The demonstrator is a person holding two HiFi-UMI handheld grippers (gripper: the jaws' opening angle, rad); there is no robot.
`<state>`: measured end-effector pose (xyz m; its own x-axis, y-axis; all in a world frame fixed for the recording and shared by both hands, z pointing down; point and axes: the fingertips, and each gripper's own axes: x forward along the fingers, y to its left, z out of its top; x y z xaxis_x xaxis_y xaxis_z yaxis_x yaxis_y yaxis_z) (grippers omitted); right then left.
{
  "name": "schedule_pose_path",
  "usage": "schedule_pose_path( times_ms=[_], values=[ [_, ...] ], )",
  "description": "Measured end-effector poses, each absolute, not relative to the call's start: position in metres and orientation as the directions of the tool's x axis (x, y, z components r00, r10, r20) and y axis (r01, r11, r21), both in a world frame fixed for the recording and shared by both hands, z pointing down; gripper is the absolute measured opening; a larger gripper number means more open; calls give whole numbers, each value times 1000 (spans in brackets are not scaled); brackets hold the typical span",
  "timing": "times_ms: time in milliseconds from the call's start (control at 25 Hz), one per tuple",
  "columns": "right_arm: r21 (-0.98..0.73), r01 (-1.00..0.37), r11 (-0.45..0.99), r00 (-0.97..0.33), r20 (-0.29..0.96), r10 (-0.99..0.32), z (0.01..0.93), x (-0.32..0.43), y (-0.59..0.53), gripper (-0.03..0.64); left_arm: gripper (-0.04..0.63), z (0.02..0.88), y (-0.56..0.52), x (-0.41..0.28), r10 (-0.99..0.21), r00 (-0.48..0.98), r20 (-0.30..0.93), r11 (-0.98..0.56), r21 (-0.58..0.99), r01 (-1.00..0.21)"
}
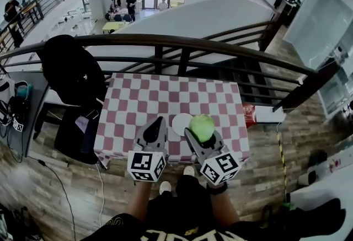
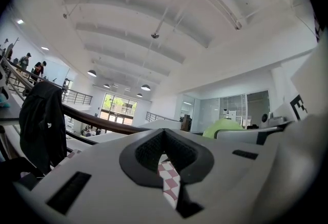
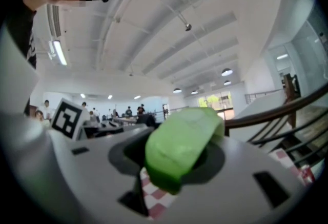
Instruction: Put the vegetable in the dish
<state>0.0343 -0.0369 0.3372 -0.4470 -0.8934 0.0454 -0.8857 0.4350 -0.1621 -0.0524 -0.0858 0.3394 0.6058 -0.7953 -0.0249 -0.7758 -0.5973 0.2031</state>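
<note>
In the head view the right gripper (image 1: pixel 204 139) holds the green vegetable (image 1: pixel 202 126) up just beside the white dish (image 1: pixel 180 123) on the checked table (image 1: pixel 165 96), likely lining up the drop. The left gripper (image 1: pixel 156 125) hangs alongside it. The left gripper view shows jaws pressed together, with nothing between them. The right gripper view shows jaws clamped on the vegetable.

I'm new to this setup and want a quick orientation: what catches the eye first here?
The bright green vegetable stands out, clamped between the jaws of the right gripper over the near edge of the red-and-white checked table. Just left of it lies a white dish, and left of that the left gripper, jaws shut and empty.
</note>
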Motion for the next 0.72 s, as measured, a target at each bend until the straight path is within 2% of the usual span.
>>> schedule_pose_path(
  times_ms=[160,440,720],
  values=[
    [-204,-893,401,-417,41,-908,347,53,-59,167,18,345,-100,-51,-793,609,-17,-601,186,-777],
    [-253,-865,433,-446,-6,-895,357,63,-90,167,18,373,-127,-52,-810,584,43,-568,186,-802],
    [-311,-841,442,-478,46,-877,391,79,-110,169,18,407,-137,-32,-787,604,123,-588,144,-796]
  ],
)
